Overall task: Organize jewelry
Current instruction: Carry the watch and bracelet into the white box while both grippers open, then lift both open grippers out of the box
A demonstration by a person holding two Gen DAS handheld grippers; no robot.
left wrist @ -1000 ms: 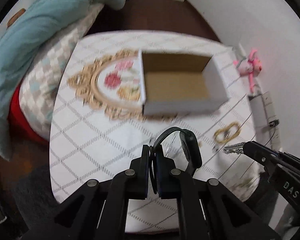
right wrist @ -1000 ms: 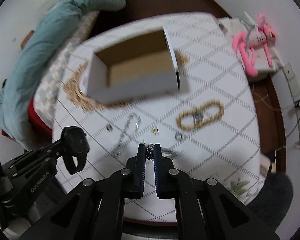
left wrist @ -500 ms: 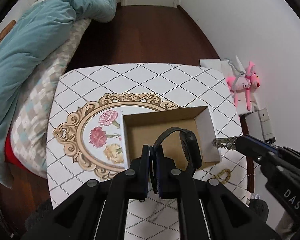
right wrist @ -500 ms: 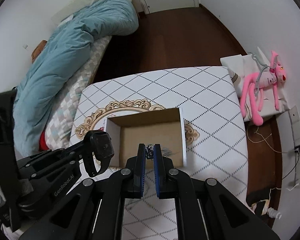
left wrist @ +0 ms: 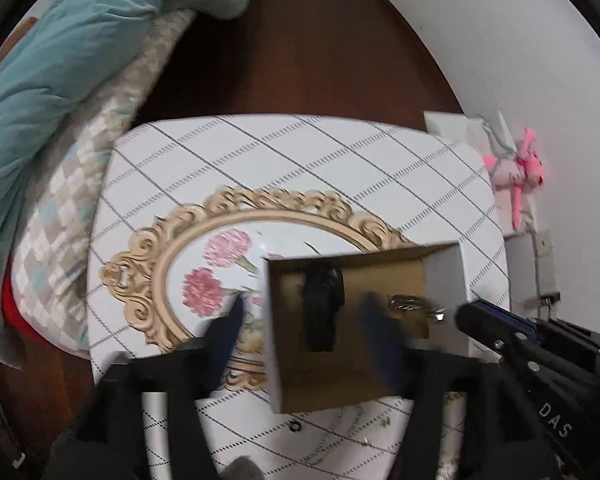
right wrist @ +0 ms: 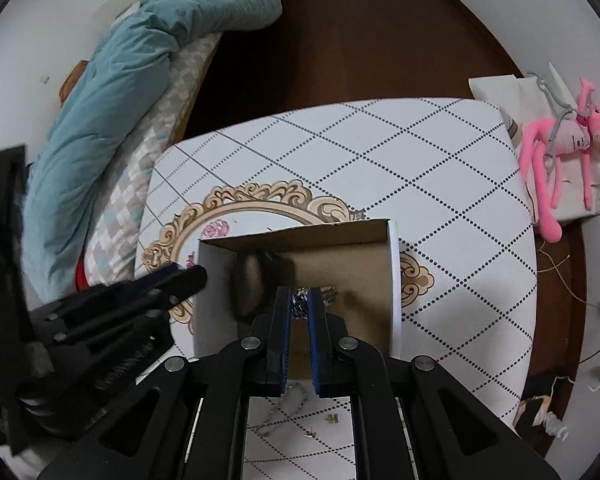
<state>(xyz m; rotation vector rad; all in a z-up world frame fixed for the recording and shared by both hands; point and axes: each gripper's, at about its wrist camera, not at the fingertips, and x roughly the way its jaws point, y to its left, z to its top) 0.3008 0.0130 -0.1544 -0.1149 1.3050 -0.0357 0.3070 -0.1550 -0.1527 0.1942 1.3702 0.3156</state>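
Observation:
A white cardboard box (left wrist: 446, 276) with a brown inside stands open on the patterned table (left wrist: 300, 152). My left gripper (left wrist: 304, 330) hangs over the box's left part, and its jaws are opening, blurred and wide apart. The black watch (left wrist: 320, 304) sits between and below them, free of both pads, inside the box (right wrist: 394, 280). It shows as a dark blur (right wrist: 252, 284) in the right wrist view. My right gripper (right wrist: 299, 300) is shut on a silver chain (right wrist: 299, 307) above the box's middle. From the left wrist view it reaches in from the right (left wrist: 466, 312), with the chain (left wrist: 412, 304) dangling over the box floor.
Loose pieces lie on the table in front of the box: a small ring (left wrist: 295, 426), a thin chain (right wrist: 288, 400) and tiny gold bits (right wrist: 332, 418). A pink plush toy (right wrist: 556, 148) lies off the table's right edge. A teal blanket (right wrist: 140, 60) is heaped at the left.
Both grippers travelled from the table's front to above the box. The left jaws, shut on the watch strap before, now stand apart and the watch has dropped into the box. The right still grips the chain.

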